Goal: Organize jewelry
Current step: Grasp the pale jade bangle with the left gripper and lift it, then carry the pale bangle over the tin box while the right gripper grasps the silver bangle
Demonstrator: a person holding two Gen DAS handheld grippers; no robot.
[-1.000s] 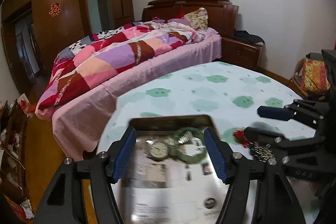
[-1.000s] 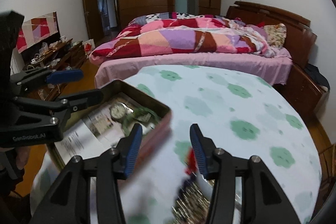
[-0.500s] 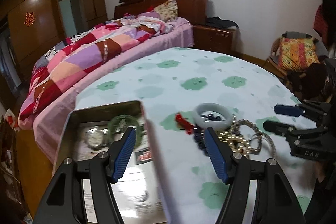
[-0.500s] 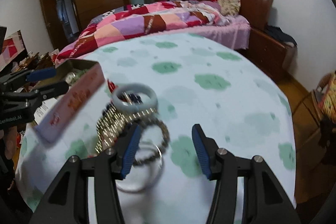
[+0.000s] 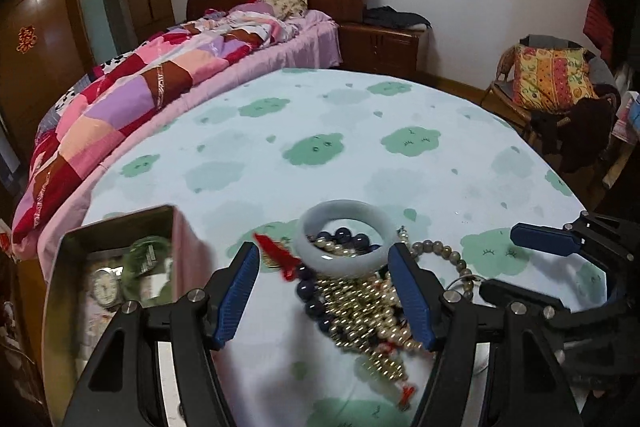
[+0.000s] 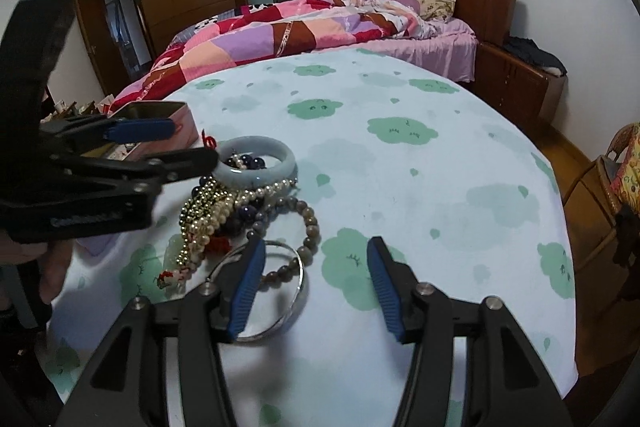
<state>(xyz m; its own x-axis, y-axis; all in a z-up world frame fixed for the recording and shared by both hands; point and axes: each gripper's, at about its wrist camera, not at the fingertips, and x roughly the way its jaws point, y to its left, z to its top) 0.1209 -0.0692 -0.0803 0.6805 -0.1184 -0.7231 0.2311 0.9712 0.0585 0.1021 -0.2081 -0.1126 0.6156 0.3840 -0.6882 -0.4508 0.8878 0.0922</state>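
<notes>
We hold the left tool (image 5: pixel 322 291) apart over the jewelry pile (image 5: pixel 360 303); our right tool (image 6: pixel 314 287), empty, is opening beside it.

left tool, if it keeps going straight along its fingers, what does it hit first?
Probably the pile of bead strands lying between the open left tool fingers, with the pale jade bangle just beyond. Depth is hard to judge, so the bangle could come first.

Tangled jewelry pile (image 5: pixel 360 291) beside open tin (image 5: pixel 120 267)
</notes>
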